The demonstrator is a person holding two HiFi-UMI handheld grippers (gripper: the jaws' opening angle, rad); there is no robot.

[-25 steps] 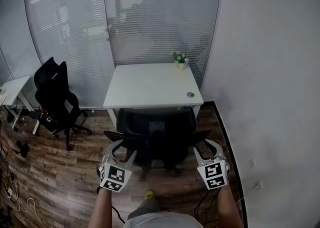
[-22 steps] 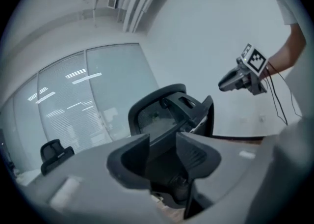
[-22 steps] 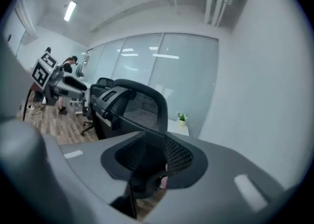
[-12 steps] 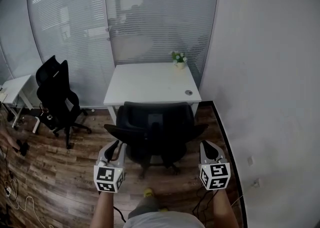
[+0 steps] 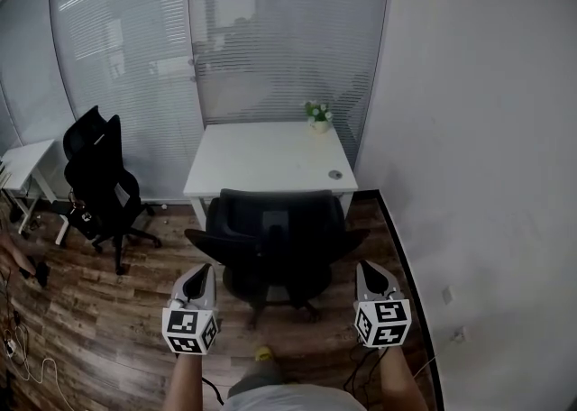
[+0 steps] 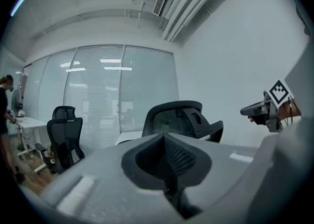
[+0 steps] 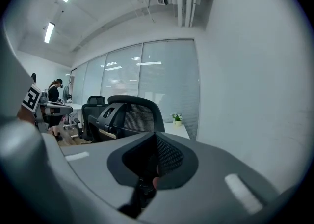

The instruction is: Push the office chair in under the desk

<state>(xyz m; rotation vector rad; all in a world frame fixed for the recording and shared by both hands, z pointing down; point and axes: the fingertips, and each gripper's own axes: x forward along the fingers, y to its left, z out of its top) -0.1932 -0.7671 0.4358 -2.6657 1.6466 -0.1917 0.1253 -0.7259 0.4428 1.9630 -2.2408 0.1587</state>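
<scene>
The black office chair [image 5: 275,238] stands with its backrest at the front edge of the white desk [image 5: 261,161], its seat partly beneath the top. My left gripper [image 5: 200,274] hangs shut and empty just short of the chair's left armrest. My right gripper [image 5: 370,269] is likewise shut and empty beside the right armrest, apart from it. In the left gripper view the closed left gripper [image 6: 167,155] points at the chair [image 6: 179,120]. From the right gripper view the shut right gripper [image 7: 154,156] faces the chair's back [image 7: 132,117].
A second black chair [image 5: 99,175] stands at the left by another white table [image 5: 22,161]. A small potted plant [image 5: 317,114] sits at the desk's far right corner. Glass partitions close the back, a white wall [image 5: 478,157] the right. Cables [image 5: 27,360] lie on the wooden floor.
Both grippers went from open to shut and drew back a little from the chair's armrests towards me. The chair keeps its place at the desk.
</scene>
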